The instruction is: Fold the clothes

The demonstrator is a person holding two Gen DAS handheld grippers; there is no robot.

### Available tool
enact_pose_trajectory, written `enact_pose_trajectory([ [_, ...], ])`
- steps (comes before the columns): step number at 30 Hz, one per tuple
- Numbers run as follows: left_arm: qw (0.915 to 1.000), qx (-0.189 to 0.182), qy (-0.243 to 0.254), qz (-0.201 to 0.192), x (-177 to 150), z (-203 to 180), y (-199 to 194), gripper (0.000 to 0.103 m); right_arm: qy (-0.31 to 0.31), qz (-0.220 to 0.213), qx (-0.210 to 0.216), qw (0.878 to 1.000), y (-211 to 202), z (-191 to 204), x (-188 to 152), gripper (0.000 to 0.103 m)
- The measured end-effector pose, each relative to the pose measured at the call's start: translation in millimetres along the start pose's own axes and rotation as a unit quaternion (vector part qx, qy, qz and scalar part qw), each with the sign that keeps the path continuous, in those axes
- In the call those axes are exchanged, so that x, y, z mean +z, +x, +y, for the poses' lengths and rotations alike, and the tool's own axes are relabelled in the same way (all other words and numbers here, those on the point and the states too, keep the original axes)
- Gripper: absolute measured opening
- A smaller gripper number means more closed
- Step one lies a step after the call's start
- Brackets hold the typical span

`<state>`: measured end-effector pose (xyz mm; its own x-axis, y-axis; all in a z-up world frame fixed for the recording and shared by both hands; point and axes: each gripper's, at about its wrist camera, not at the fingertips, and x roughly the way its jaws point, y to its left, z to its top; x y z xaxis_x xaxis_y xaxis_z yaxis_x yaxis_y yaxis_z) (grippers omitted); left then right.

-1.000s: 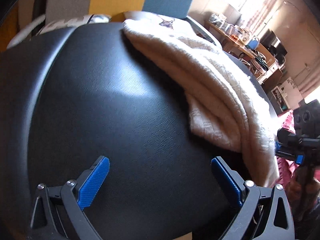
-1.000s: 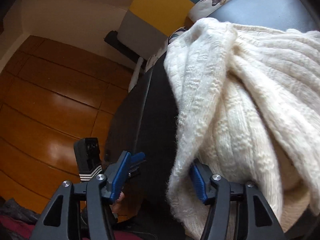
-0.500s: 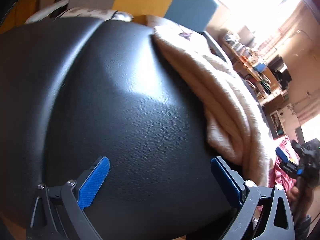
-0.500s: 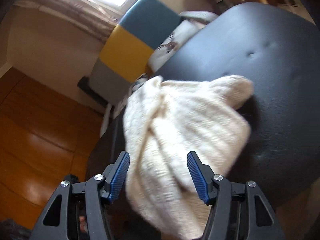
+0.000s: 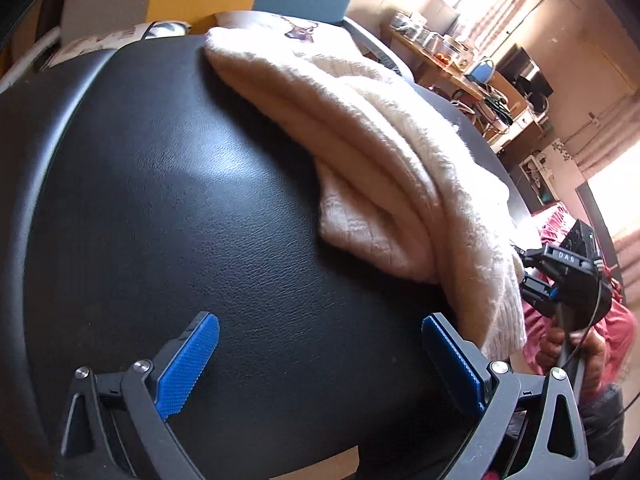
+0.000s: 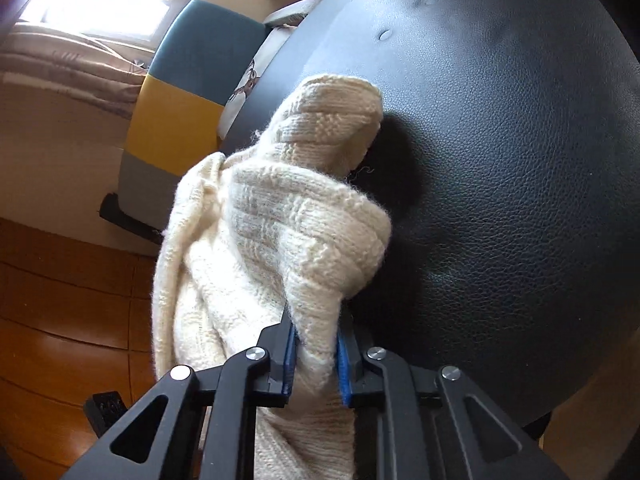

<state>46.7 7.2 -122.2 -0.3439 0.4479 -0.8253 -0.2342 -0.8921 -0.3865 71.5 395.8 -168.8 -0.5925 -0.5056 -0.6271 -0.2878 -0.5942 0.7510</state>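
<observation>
A: Change since half a second back: right gripper point(image 6: 314, 362), then spread around the cream knit sweater point(image 6: 276, 224), is now pinched on a fold of it.

B: So the grasp is made; a lift or fold-over likely follows. Left gripper point(image 5: 318, 360)?

A: Spread wide, empty, hovering over the black leather surface point(image 5: 180, 200).

B: View differences?

A: Left wrist shows the sweater point(image 5: 384, 152) bunched along the surface's far edge; only the right wrist shows the pinch.

Home living room: cushion point(image 5: 296, 30), cluttered sideboard point(image 5: 460, 64).
</observation>
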Motion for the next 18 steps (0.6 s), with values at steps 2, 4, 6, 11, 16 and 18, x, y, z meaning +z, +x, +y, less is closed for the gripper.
enact_pose_trajectory([
  [2,0.9998,-0.005,-0.018,0.005,-1.1,7.2,2.6,0.102,-0.001,-0.004,0.027,1.000,-2.2,-5.9,-3.0,0.020],
  [4,0.9991,-0.015,-0.040,0.007,-2.3,14.6,3.6,0.102,0.002,-0.006,0.045,0.999,-2.0,-7.6,-2.3,0.022],
  [6,0.9987,-0.017,-0.048,0.001,-4.3,18.6,1.2,0.102,-0.003,0.000,0.050,0.999,-3.1,-8.0,-1.1,0.022],
  [11,0.9986,-0.008,-0.050,-0.015,-8.6,25.9,-10.5,0.102,-0.036,-0.035,0.026,0.998,-18.9,17.1,2.5,0.017],
  [16,0.9986,-0.001,-0.048,-0.023,-8.2,33.2,-19.0,0.102,-0.178,-0.046,0.042,0.982,-17.7,95.7,2.8,0.017],
  [18,0.9980,-0.015,-0.055,-0.026,-4.9,35.4,-22.4,0.102,-0.244,-0.023,0.029,0.969,0.4,125.0,-4.2,0.017],
])
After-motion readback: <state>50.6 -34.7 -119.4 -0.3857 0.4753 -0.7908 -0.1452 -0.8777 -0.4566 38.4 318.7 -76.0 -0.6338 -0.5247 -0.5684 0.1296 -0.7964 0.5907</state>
